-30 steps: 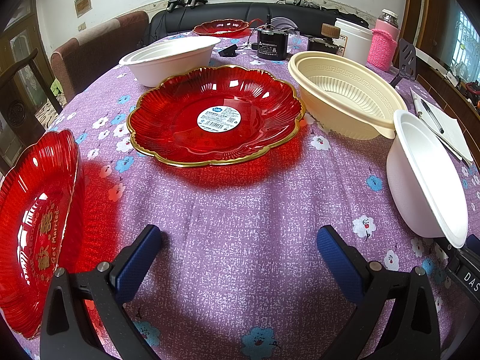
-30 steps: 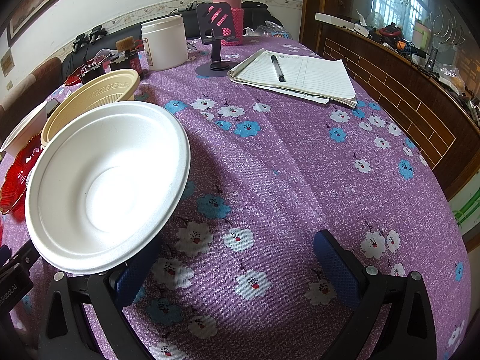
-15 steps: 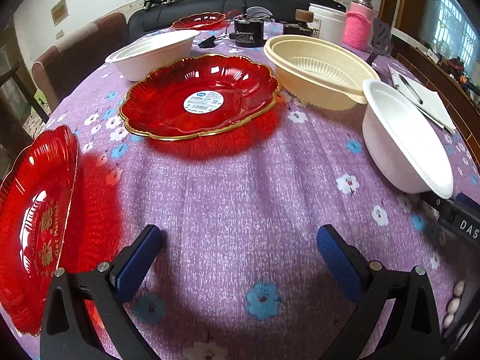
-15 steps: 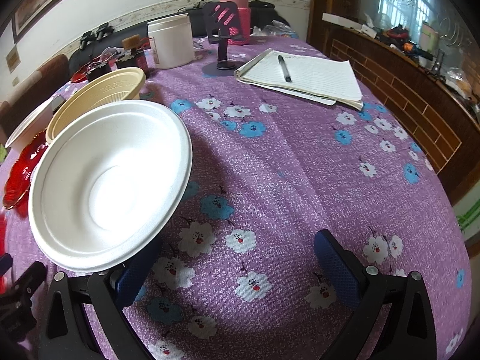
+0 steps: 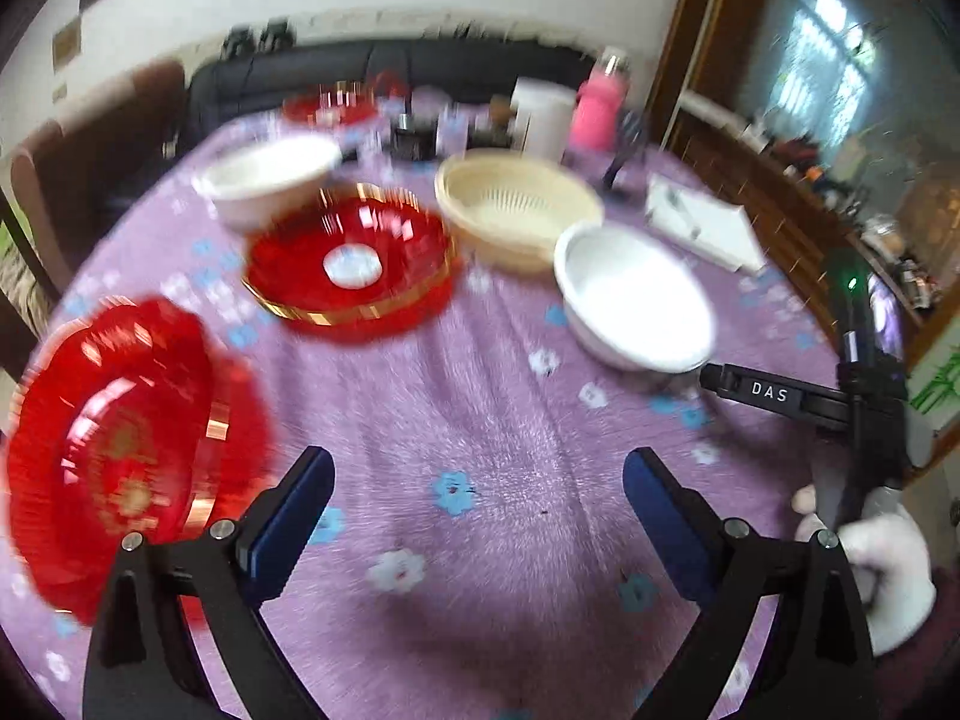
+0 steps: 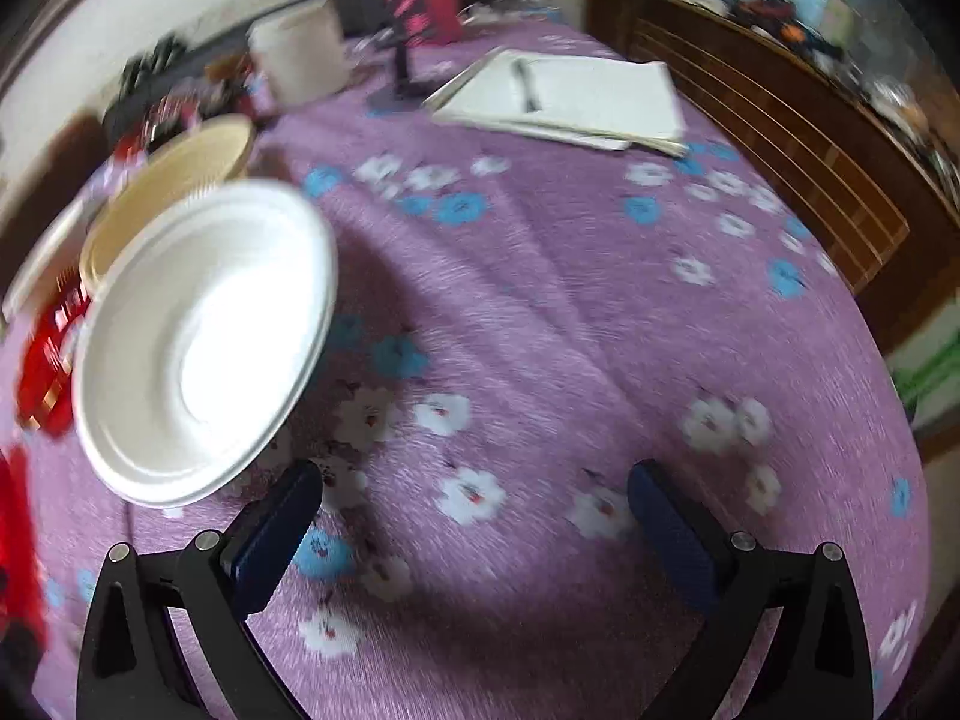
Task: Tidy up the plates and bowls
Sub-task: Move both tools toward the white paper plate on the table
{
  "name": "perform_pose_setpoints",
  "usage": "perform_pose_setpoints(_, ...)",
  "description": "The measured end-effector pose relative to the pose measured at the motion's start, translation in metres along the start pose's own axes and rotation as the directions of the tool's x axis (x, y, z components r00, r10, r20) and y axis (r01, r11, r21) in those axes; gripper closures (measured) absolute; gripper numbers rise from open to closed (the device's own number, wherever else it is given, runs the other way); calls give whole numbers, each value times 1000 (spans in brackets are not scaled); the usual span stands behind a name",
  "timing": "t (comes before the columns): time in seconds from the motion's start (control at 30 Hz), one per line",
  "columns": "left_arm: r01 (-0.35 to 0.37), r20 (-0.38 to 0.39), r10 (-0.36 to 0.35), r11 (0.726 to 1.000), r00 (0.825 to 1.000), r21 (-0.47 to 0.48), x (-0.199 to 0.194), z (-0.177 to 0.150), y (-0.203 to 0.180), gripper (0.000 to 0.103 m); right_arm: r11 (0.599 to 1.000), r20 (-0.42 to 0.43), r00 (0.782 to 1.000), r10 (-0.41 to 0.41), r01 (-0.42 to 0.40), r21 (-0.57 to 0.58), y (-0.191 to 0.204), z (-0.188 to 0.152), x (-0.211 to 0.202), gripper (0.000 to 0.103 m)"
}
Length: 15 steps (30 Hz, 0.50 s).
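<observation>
Both grippers hung over the purple flowered tablecloth [image 5: 510, 420] with nothing gripped: the left gripper [image 5: 477, 516] closing slightly on air, the right gripper [image 6: 474, 516] spread. Next, I judged, someone must grasp the white foam bowl [image 6: 198, 348] or the red scalloped plastic plate [image 5: 120, 444] for stacking.

Motion blur is smearing both views right now. In the left wrist view, the near red plate [image 5: 114, 450] is streaking at the left, its gold lettering unreadable, and the left finger is covering its lower rim. The label on the centre red plate [image 5: 351, 264] is showing only as a pale blot. Far-end clutter behind the cream bowl [image 5: 516, 210] is melting together. In the right wrist view, the white bowl [image 6: 204, 342] is hiding most of the cream bowl, and a red smear [image 6: 15, 540] is getting cut off at the left edge.
</observation>
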<state>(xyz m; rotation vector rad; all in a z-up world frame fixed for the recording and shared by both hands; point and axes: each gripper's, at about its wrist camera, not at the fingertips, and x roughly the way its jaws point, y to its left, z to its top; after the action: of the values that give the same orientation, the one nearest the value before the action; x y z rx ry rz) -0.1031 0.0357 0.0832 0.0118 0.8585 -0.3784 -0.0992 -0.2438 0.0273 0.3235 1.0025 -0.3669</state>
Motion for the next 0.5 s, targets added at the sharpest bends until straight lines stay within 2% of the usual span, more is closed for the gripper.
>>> perform_pose_setpoints(0.17,-19,105,13,998,994,58,-64,8,13,6,1000,134,991,-8,8,0,-10,0,-59,1)
perform_pose_setpoints(0.27,15,128,-27,996,991,93,-96,22,25,6,1000,243,970,19,-14,-24,-3,3,-110,1)
perform_pose_setpoints(0.33,42,179,-59,994,982,96,-125,29,39,6,998,335,941,46,-31,-50,7,5,-150,1)
perform_pose_setpoints(0.43,72,298,-87,996,951,60,-168,42,60,6,995,470,878,89,-57,-81,26,9,-201,0)
perform_pose_setpoints(0.47,95,330,-104,995,938,43,-179,46,69,6,992,509,852,123,-87,-93,33,10,-215,0)
perform_pose_setpoints(0.5,113,337,-118,993,934,36,-184,49,76,6,988,519,841,150,-114,-100,40,13,-221,0)
